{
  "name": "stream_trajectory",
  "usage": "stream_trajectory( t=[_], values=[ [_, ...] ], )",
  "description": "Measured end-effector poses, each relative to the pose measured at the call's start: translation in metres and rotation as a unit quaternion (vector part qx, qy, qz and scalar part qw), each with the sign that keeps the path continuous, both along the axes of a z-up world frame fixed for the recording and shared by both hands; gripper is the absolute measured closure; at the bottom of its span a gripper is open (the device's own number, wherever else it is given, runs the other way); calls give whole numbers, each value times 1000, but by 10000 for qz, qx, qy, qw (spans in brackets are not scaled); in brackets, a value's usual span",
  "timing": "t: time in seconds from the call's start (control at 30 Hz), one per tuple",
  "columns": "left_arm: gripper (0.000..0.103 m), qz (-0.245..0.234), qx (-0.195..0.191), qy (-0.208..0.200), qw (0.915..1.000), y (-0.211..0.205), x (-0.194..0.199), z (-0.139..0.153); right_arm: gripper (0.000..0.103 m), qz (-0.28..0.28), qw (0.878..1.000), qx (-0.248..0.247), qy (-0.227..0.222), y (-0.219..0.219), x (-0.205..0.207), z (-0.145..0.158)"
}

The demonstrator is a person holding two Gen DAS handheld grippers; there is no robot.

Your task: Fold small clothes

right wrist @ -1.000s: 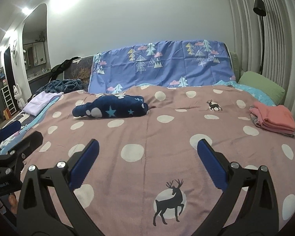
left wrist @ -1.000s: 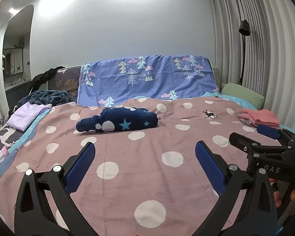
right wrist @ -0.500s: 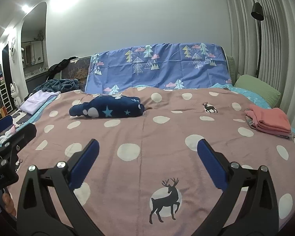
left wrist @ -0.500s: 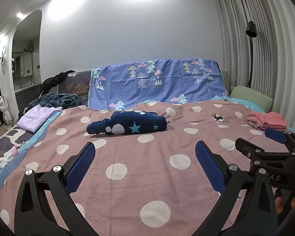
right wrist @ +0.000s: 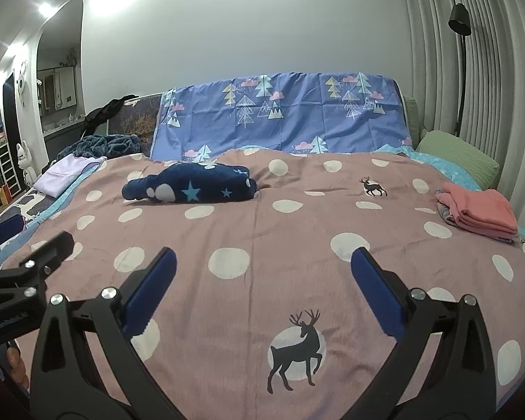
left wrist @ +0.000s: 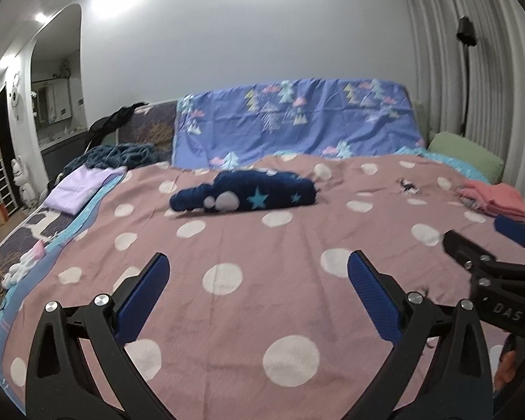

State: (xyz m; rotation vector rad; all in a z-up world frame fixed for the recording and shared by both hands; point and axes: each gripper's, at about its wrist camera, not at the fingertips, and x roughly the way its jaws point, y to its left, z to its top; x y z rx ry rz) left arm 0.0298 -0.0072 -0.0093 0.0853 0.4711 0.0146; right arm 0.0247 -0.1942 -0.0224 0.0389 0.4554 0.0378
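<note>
Both my left claw (left wrist: 255, 292) and right claw (right wrist: 262, 290) gape released above the bed (right wrist: 255, 245); the navy star garment (right wrist: 192, 189) lies near its head edge, pink folded clothes (right wrist: 479, 211) at its right edge.

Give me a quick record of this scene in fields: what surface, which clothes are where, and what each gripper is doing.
surface: pink polka-dot bedspread
unfolded item: navy star-print garment, bunched, far left of centre
folded pile: pink clothes, right edge of bed
other: lilac garment, far left edge; green pillow, far right
left gripper: open, holding nothing, above the bedspread
right gripper: open, holding nothing, above the bedspread
</note>
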Motion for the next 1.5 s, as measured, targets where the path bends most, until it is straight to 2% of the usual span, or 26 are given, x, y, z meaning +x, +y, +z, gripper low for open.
stream_trajectory(
  t=[0.27, 1.5],
  values=[
    [1, 181, -49, 284, 9994, 8, 9, -9, 2, 20, 9999, -109, 57, 11, 1, -2],
    [1, 232, -114, 292, 9992, 9, 13, -12, 2, -63, 9997, -216, 99, 15, 7, -4]
  ],
)
